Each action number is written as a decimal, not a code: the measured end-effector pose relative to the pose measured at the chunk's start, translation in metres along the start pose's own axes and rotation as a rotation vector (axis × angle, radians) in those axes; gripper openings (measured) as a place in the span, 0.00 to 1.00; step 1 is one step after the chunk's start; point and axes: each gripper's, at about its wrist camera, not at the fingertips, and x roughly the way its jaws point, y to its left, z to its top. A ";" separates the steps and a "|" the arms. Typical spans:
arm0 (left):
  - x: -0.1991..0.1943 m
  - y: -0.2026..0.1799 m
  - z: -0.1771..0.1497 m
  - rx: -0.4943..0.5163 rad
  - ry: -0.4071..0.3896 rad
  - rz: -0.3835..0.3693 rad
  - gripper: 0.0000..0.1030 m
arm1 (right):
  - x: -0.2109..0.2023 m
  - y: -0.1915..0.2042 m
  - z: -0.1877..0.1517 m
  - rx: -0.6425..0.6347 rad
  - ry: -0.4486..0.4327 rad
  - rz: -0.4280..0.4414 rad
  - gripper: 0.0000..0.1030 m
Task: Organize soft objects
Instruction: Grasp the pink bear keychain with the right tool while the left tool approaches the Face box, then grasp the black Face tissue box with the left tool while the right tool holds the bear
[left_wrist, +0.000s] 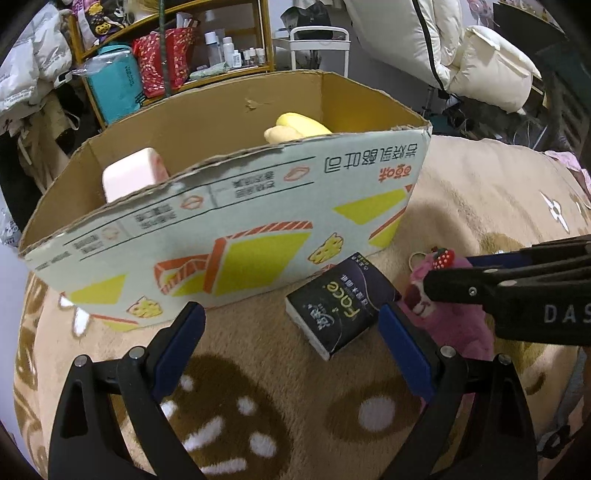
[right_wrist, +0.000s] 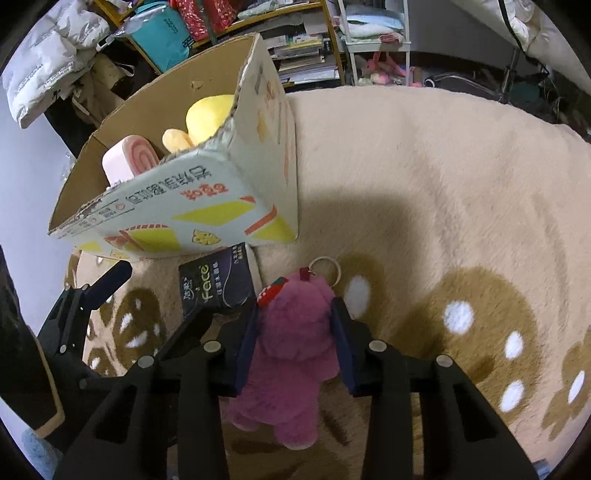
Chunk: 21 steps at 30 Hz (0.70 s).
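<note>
The pink plush bear (right_wrist: 291, 332) lies on the tan fleece blanket (right_wrist: 443, 184), a strawberry charm on its head and a key ring (right_wrist: 325, 267) at its top. The right claw (right_wrist: 295, 325) straddles it, both blue pads pressed into the fur: clenched on the bear. Just beside the bear's head lies a dark tissue pack (left_wrist: 340, 306) (the word "Face" printed on it), its far end touching the cardboard box (left_wrist: 236, 229). The left claw (left_wrist: 291, 332) hovers released over the blanket, the pack close by its right pad. Inside the box, a yellow plush (right_wrist: 210, 114) and a pink swirl-patterned cushion (right_wrist: 125, 162) are half hidden by the near wall. Shelves behind are cluttered and hard to read.
</note>
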 end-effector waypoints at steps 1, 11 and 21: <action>0.002 -0.001 0.001 0.004 0.003 -0.010 0.91 | 0.001 -0.001 0.001 0.002 0.001 0.002 0.39; 0.022 -0.012 0.004 0.051 0.011 -0.048 0.91 | 0.007 -0.011 0.007 0.029 0.010 0.004 0.39; 0.025 -0.021 -0.001 0.066 0.014 -0.116 0.65 | 0.011 -0.015 0.011 0.029 0.019 0.008 0.39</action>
